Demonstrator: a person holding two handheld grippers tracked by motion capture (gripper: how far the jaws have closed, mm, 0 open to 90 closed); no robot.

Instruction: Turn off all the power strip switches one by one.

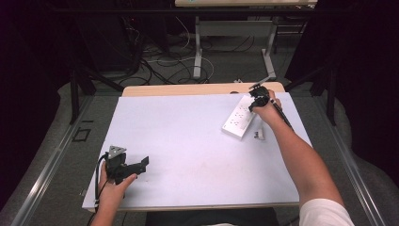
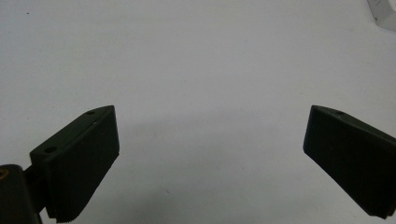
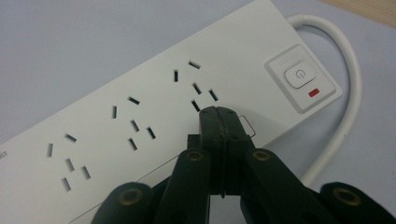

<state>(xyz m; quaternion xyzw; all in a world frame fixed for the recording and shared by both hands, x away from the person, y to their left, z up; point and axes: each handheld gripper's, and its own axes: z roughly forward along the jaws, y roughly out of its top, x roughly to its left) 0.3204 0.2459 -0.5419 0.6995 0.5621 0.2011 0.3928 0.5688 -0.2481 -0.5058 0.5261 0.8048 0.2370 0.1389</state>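
A white power strip (image 1: 239, 117) lies slantwise on the white table top (image 1: 188, 141) at the far right. In the right gripper view the power strip (image 3: 140, 102) shows several sockets, a rocker switch (image 3: 300, 75) with a red lamp (image 3: 314, 93), and a white cable (image 3: 348, 107). My right gripper (image 1: 258, 98) is over the strip's far end. There the right gripper (image 3: 219, 113) is shut with nothing between its jaws, its tips by the socket nearest the switch. Whether they touch the strip I cannot tell. Near the front left edge my left gripper (image 1: 141, 165) stands open; the left gripper (image 2: 210, 140) holds nothing.
A small dark and white piece (image 1: 258, 135) lies on the table just right of the strip's near end. A corner of the strip (image 2: 385, 11) shows far off in the left gripper view. Cables and table legs (image 1: 197, 52) stand on the floor behind the table.
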